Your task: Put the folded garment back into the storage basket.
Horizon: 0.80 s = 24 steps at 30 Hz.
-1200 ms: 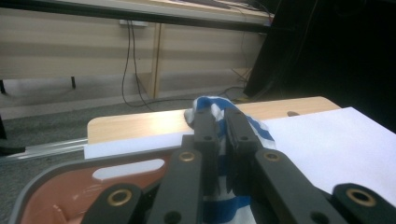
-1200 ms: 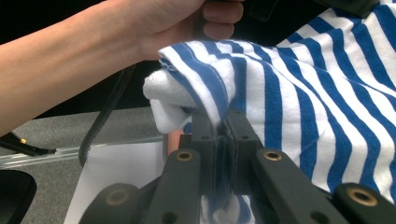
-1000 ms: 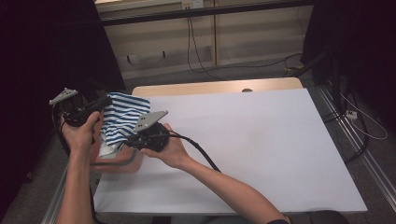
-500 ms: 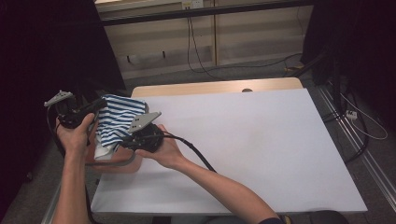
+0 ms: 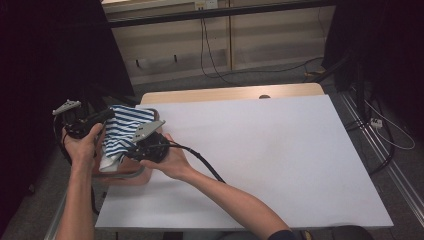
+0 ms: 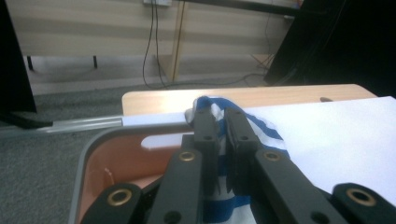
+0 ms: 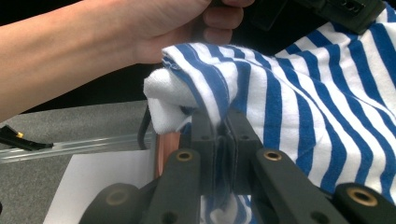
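The left gripper (image 6: 219,122) has its jaws pinched together on a fold of the blue-and-white striped cloth (image 6: 261,128), and the right gripper (image 7: 218,122) likewise clamps a bunched edge of that cloth (image 7: 299,98) between its closed jaws. In the high view the cloth (image 5: 122,132) hangs stretched between the left gripper (image 5: 102,116) and the right gripper (image 5: 131,152), held over the pink tray (image 5: 131,176) with the grey rim. The tray sits at the left edge of the white table (image 5: 280,155).

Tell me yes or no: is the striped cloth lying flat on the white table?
No, the striped cloth is held up over the basin, pinched by the left gripper and right gripper.
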Motion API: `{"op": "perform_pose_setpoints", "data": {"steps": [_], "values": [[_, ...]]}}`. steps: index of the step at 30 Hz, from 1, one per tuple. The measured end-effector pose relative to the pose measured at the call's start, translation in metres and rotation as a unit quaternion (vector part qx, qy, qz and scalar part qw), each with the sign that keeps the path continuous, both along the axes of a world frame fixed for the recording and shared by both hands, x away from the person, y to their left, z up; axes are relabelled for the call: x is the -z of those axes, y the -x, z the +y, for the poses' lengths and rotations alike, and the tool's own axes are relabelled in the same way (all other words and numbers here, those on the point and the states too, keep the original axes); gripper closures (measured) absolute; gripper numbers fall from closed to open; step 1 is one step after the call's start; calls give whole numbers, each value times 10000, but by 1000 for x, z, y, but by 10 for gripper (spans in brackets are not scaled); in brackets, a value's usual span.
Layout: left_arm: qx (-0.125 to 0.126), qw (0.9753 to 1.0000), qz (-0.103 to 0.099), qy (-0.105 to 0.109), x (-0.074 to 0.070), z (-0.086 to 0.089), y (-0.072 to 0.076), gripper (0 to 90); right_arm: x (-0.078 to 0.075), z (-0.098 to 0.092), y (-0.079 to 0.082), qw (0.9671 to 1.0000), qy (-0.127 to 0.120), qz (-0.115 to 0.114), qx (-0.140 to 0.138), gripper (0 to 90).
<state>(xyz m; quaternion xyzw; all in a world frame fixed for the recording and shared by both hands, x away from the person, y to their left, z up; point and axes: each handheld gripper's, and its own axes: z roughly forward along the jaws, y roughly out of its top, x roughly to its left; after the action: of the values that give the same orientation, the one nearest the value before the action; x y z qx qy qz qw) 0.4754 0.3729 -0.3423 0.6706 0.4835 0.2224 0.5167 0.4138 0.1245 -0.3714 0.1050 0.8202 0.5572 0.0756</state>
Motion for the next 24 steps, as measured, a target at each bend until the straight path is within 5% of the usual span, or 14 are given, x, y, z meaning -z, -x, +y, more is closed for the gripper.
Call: {"op": "perform_pose_setpoints", "data": {"steps": [24], "values": [[-27, 9999, 134, -12, 21, 8, -3, 852, 19, 13, -9, 9997, 203, 162, 27, 842]]}}
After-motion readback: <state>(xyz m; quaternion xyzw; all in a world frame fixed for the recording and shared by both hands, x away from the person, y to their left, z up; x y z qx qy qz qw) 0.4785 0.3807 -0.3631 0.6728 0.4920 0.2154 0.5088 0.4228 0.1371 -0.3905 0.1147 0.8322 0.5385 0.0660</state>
